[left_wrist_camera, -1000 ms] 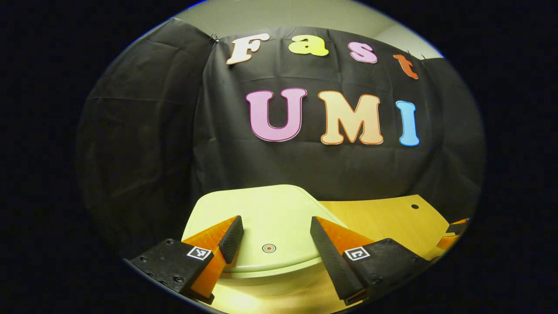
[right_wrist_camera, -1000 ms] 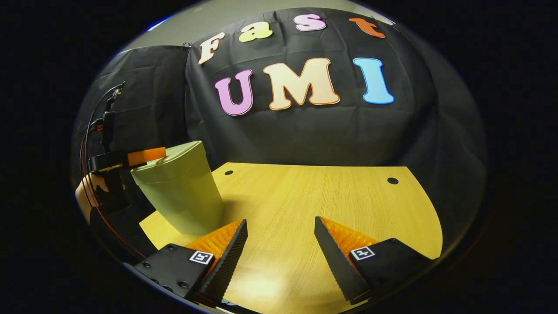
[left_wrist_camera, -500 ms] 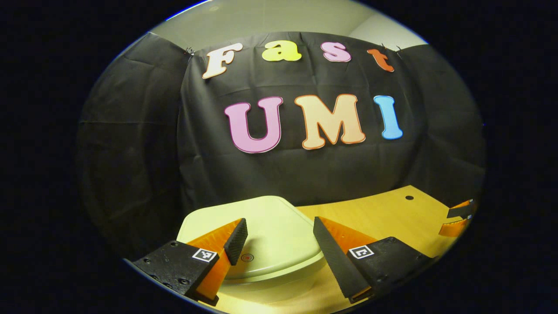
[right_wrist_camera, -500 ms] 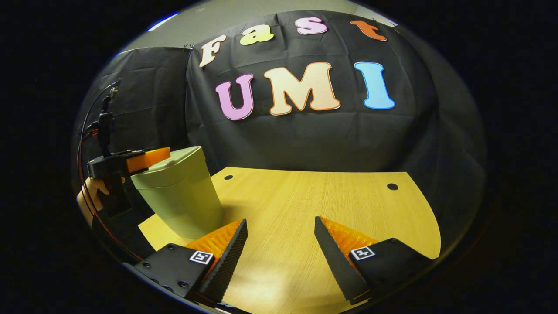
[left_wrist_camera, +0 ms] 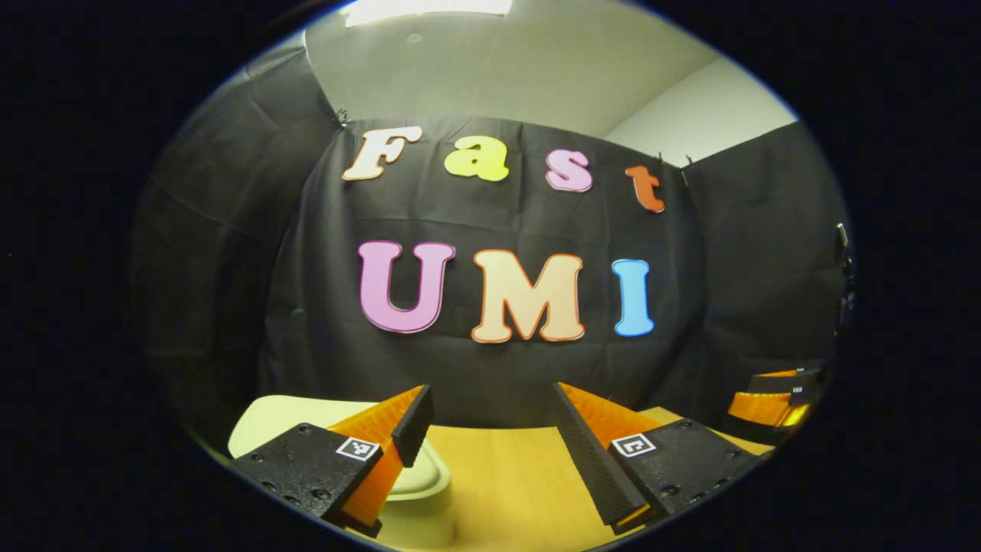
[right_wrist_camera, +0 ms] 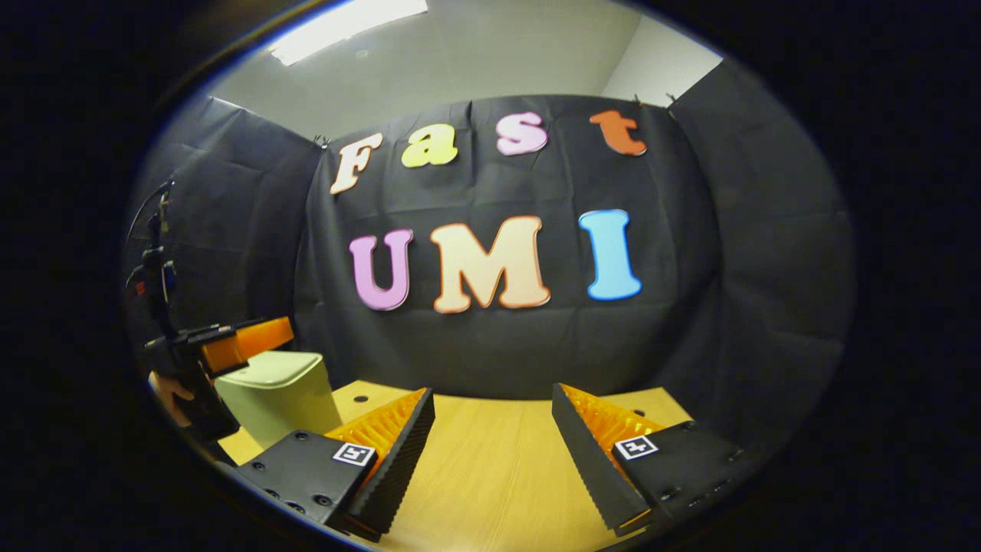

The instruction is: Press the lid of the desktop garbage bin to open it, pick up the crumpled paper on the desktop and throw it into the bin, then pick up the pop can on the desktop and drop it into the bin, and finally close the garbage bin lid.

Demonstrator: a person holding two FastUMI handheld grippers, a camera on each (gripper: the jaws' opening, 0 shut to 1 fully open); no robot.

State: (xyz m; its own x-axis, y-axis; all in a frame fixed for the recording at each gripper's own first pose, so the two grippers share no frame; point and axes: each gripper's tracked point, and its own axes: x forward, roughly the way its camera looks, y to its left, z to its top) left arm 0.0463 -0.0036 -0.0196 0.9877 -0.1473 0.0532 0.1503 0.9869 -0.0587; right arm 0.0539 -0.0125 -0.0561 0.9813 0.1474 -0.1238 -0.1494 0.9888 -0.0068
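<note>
The pale green desktop bin [right_wrist_camera: 280, 395] stands at the left of the wooden table [right_wrist_camera: 490, 475] with its lid down. In the right gripper view my left gripper [right_wrist_camera: 253, 341] hovers just over the bin's near top edge, held by a hand [right_wrist_camera: 165, 391]. The left gripper view has the bin lid [left_wrist_camera: 264, 422] low at the left, under and behind my left gripper [left_wrist_camera: 490, 429], whose fingers are open and hold nothing. My right gripper [right_wrist_camera: 490, 433] is open over bare table, to the right of the bin; it also appears far right as the right gripper [left_wrist_camera: 770, 402].
Black cloth walls close the booth behind and on both sides. A small round hole [right_wrist_camera: 360, 399] sits in the tabletop near the bin. Bare tabletop [left_wrist_camera: 498, 475] lies between the bin and the right gripper.
Both views have tilted upward, showing more wall and ceiling and less table. The bin lid has slipped down and left out from between the left gripper's fingers. Both grippers stay open.
</note>
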